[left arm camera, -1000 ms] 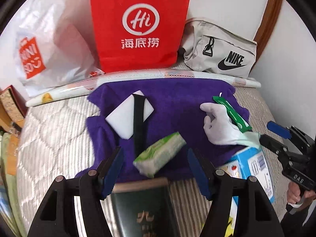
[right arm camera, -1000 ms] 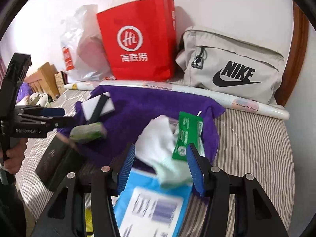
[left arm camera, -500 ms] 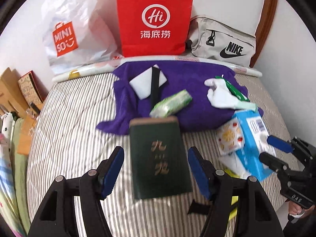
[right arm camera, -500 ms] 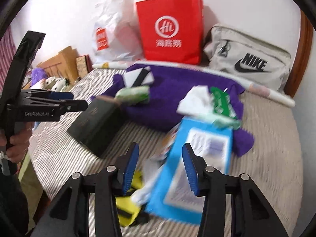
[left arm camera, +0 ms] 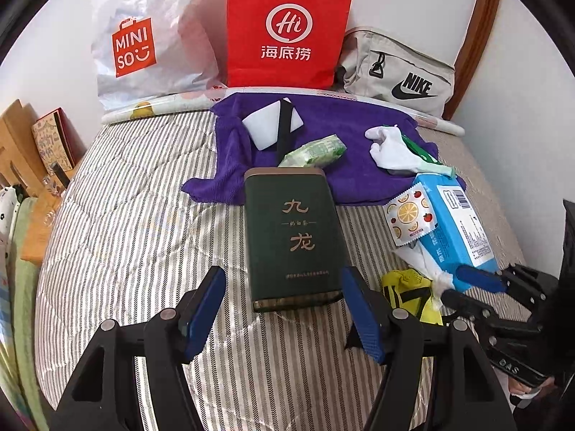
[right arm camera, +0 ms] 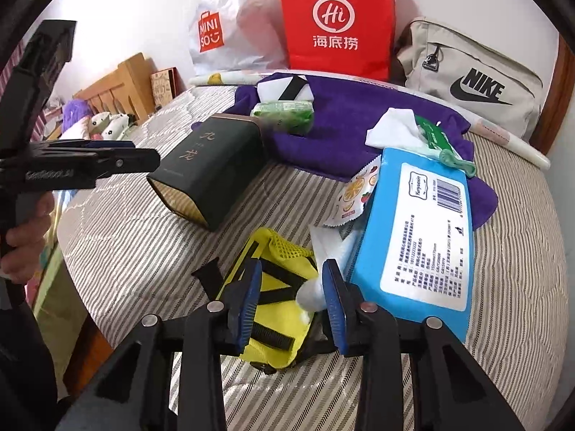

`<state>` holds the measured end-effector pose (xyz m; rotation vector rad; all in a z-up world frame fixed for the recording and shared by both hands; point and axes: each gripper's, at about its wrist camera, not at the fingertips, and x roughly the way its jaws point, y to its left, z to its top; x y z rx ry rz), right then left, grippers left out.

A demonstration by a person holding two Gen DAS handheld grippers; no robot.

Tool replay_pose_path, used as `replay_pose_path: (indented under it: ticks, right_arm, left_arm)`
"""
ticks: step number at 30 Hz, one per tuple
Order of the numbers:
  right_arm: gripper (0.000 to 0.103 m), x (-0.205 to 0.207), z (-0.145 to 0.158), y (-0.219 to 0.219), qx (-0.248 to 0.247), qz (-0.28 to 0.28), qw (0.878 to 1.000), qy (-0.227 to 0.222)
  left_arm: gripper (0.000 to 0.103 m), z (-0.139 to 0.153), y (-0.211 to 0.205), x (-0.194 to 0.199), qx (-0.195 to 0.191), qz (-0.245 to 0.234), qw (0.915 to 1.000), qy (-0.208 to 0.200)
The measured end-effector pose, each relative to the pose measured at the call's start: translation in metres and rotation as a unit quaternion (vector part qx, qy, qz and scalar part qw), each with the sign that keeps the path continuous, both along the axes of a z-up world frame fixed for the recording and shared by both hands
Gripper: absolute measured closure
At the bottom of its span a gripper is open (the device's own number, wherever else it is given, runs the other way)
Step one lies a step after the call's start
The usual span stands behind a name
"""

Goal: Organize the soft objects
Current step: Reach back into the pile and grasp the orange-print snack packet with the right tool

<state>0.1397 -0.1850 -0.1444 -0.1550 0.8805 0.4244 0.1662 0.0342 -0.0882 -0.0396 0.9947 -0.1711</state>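
The person is at the picking stage of sorting the soft things scattered on the striped bed point(right arm camera: 151, 251). The right claw point(right arm camera: 291, 300) hangs over the yellow mesh pouch point(right arm camera: 273, 287) at the near edge of the heap; its jaws have just been closing and now stand partly open on either side of the pouch and a white wad point(right arm camera: 311, 296) lying on it. The pads do not look to press on anything yet, so nothing seems gripped. The left claw point(left arm camera: 284, 312) stands wide open and empty, just short of the near end of the dark green tin point(left arm camera: 293, 237), which lies flat on the bed.

The pouch lies just beside the blue wipes pack point(right arm camera: 420, 237), with the white cloth partly tucked under that pack. Further back, the purple towel point(right arm camera: 352, 122) carries a white glove point(left arm camera: 393, 149) and a green tissue pack point(left arm camera: 314, 151).

The next move likely calls for the right claw to drop a little lower and finish closing on the pouch fabric alone, catching neither the white wad nor the pack's edge.
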Motion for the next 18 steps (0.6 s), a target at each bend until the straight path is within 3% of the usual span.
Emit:
replay_pose_path:
  ticks: [3, 7, 18]
  right_arm:
    - [0.068, 0.009, 0.003, 0.004, -0.016, -0.018, 0.999, -0.022]
    - [0.086, 0.032, -0.002, 0.003, -0.018, -0.039, 0.999, -0.011]
    - [0.087, 0.052, -0.011, 0.003, -0.046, -0.087, 0.995, -0.004]
  left_arm:
    - [0.038, 0.0, 0.003, -0.001, -0.009, 0.0, 1.0, -0.001]
    - [0.038, -0.001, 0.007, 0.001, -0.019, -0.006, 0.9998, 0.0]
    - [0.038, -0.006, 0.003, 0.011, -0.026, -0.027, 0.9993, -0.003]
